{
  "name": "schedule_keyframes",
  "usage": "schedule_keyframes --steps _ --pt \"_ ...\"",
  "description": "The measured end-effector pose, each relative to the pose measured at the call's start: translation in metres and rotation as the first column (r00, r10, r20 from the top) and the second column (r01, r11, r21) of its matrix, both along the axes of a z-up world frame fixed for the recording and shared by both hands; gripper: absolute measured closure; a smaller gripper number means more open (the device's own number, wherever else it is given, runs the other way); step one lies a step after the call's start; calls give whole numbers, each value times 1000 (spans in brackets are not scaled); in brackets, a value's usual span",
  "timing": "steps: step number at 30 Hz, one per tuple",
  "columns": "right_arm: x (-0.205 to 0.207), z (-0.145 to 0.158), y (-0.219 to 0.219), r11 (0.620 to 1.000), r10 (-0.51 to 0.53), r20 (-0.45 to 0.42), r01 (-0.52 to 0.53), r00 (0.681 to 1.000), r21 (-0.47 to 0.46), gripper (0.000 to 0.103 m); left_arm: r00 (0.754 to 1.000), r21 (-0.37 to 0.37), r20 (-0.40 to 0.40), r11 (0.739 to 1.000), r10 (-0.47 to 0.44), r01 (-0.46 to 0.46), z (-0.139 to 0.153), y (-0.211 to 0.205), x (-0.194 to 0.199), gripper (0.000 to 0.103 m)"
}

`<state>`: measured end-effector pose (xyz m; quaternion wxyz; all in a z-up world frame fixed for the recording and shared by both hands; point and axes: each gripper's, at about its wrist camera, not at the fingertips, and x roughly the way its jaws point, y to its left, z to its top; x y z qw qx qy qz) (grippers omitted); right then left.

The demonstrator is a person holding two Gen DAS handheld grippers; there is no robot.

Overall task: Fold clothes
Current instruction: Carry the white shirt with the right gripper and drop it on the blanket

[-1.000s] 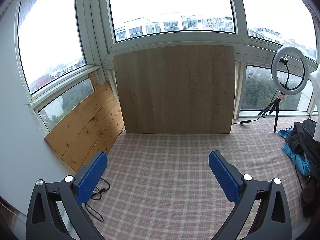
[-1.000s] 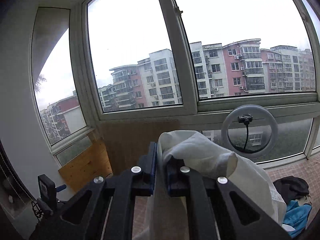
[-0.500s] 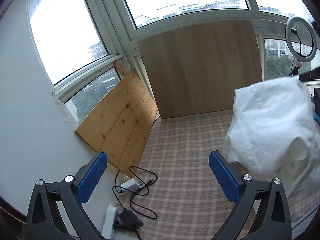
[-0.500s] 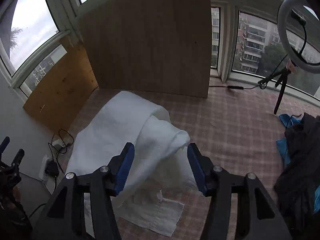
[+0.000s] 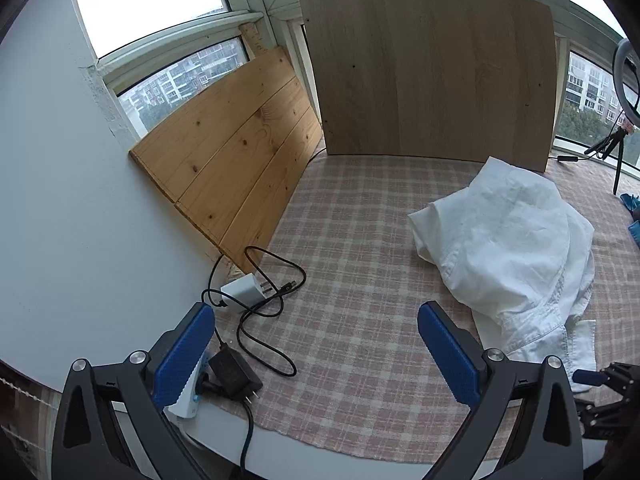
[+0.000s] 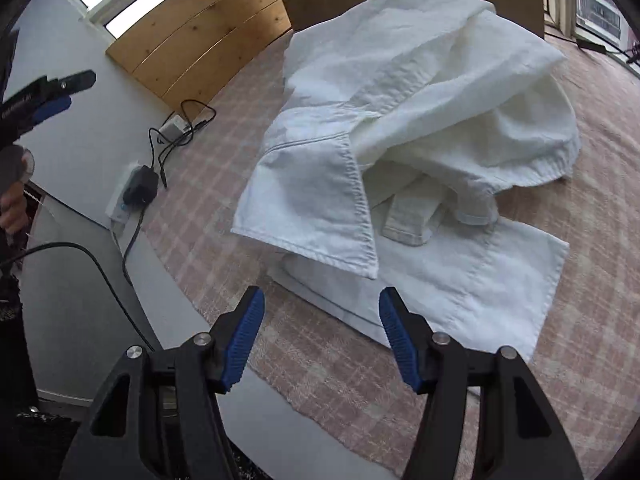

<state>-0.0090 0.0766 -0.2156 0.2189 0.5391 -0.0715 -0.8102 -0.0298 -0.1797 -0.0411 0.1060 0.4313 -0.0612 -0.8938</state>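
The crumpled white cotton garment (image 6: 400,128) lies in a loose heap on the pink-and-cream checked cloth (image 5: 340,248) that covers the flat surface, and we use that heap as our landmark. Just in front of the garment's nearest hem, our right gripper (image 6: 322,330) hangs over the checked cloth with its blue-padded jaws opening; nothing sits between them and the pads touch no fabric. To the left of the garment, well apart from it, our left gripper (image 5: 316,350) hovers with its jaws spread wide and holding nothing. Farther left of the garment, at the cloth's edge, a white charger block (image 5: 244,291) lies tangled in a thin black cable (image 5: 260,320), and a black plug adapter (image 5: 232,374) sits in a white power strip (image 6: 120,204). Behind the garment a tall pale wooden board (image 5: 432,68) stands upright, with a lower knotty pine plank panel (image 5: 232,152) leaning behind and to the left.
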Motion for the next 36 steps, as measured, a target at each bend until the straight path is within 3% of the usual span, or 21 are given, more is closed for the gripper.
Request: schedule_keyframes --steps 5,6,7,9,11,15,18,19,21,24,26,27,32,36 --pt "-33 -15 -43 1000 10 -37 -9 999 30 46 1000 -26 3 999 23 -23 2 -6 8 1" --pt "-40 -15 -48 999 11 -46 -9 999 34 54 1000 -31 2 999 28 -28 2 -8 10 1" --pt "-47 -5 -42 1000 7 -63 -6 998 26 95 999 -36 1 999 33 -33 3 -10 11 1" --pt "-59 15 -27 1000 -5 -104 5 995 3 99 999 -42 -13 998 42 -42 7 -14 15 1" --pt "-63 67 19 997 -80 -238 72 968 -41 100 998 -28 -41 999 40 -41 11 -17 17 1" --pt "-69 186 110 977 -180 -481 212 858 14 101 998 31 -67 999 -9 11 14 -8 7 2" --pt "-99 241 166 925 -276 -537 372 797 76 100 994 29 -72 996 -83 86 14 18 -14 2" --pt "-113 245 179 904 -292 -533 411 794 116 100 991 22 -75 993 -111 113 15 28 -22 2" --pt "-140 230 201 872 -351 -413 454 840 184 97 983 6 -78 986 -167 168 16 48 -38 2" --pt "-123 179 208 943 -323 -187 331 928 15 90 972 -30 -84 975 -221 219 21 67 -54 2" --pt "-94 135 185 964 -267 -102 267 958 -15 54 969 -54 -94 973 -227 223 25 68 -61 2" --pt "-81 113 170 972 -237 -61 236 970 -15 48 971 -60 -91 974 -222 217 26 66 -65 2" --pt "-23 30 94 994 -87 55 83 995 64 47 981 -62 -84 984 -172 167 21 47 -71 2" --pt "3 7 55 999 -17 64 15 998 38 46 990 -45 -60 991 -131 129 9 30 -66 3"
